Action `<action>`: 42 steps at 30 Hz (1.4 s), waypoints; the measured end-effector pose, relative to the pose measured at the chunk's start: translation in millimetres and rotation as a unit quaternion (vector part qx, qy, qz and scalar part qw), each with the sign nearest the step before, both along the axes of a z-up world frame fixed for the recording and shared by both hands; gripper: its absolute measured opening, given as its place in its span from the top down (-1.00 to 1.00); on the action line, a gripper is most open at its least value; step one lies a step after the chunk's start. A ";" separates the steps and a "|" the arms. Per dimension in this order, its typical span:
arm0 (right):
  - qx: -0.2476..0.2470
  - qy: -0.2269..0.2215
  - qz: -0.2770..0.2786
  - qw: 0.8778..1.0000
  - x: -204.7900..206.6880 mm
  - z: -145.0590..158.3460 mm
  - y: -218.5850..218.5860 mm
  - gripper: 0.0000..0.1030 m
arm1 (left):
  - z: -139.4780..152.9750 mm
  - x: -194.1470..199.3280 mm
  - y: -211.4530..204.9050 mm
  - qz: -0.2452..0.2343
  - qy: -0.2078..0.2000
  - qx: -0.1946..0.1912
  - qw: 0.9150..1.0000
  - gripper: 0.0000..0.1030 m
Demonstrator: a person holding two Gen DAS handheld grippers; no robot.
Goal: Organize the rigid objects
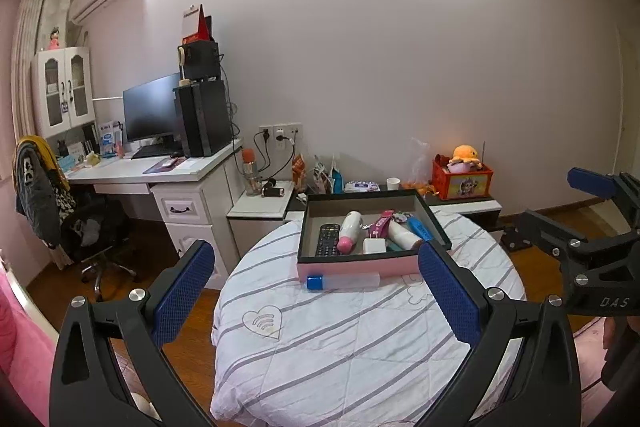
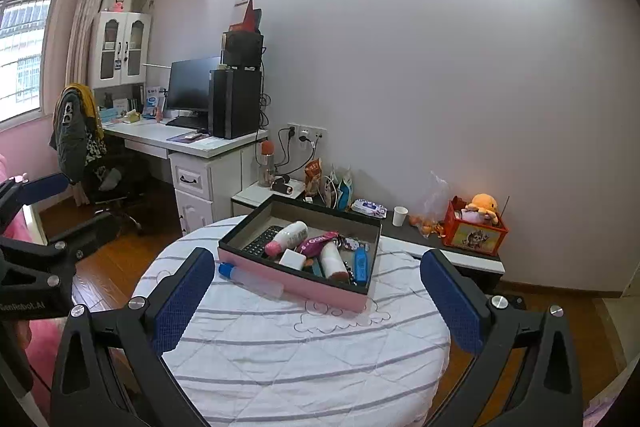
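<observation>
Pink box [image 1: 356,269] with black rim, seen from the left wrist, resting on a round table under a white striped cloth [image 1: 340,347]. Inside, 1 black remote [image 1: 327,239], 1 white bottle with pink cap [image 1: 349,231], 1 white charger cube [image 1: 374,246], 1 magenta packet [image 1: 381,223], 1 second white bottle [image 1: 402,235] and 1 blue item [image 1: 421,229] at the right wall. Just outside, touching the box's near wall, 1 clear tube with a blue cap [image 1: 344,281], lying flat. Left gripper [image 1: 316,291] spread wide, 2 blue pads apart, nothing between them, hanging short of the box. Right gripper [image 1: 592,183] at the far right edge, only partly in view.

From the right wrist, same box [image 2: 304,285] turned at an angle on the cloth [image 2: 304,359], 1 remote [image 2: 264,242], 2 white bottles [image 2: 289,237] [image 2: 333,259], 1 charger [image 2: 293,259] and 1 packet [image 2: 318,242] among the contents. Blue-capped tube [image 2: 250,277] beside the box's near-left wall. Right gripper [image 2: 318,301] fully spread and empty, clear of the box. Behind, 1 desk [image 2: 188,141] with 1 monitor [image 2: 192,83], and 1 red toy box [image 2: 476,233] topped by 1 orange plush [image 2: 484,205].
</observation>
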State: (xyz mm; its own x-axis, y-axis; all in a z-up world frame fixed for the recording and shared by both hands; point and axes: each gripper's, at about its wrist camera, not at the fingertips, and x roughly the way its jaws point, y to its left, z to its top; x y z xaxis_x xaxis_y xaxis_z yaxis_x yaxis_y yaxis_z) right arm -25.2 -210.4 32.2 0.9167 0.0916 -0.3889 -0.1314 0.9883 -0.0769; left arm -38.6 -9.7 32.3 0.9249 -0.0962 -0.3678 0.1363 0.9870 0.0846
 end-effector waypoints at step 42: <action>0.050 0.186 0.021 0.981 144.1 -173.1 -63.0 -1.00 | -213.0 230.9 -51.2 0.119 0.286 0.045 0.950 -1.00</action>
State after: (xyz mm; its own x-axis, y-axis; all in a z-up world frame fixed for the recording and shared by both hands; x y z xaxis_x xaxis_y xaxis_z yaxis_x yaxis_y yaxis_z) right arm 118.9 -273.4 -140.9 0.7084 0.1805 -0.6824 -0.1726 0.9817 0.0805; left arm 192.3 -60.8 -180.7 0.5628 0.1458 -0.8136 -0.0398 0.9880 0.1495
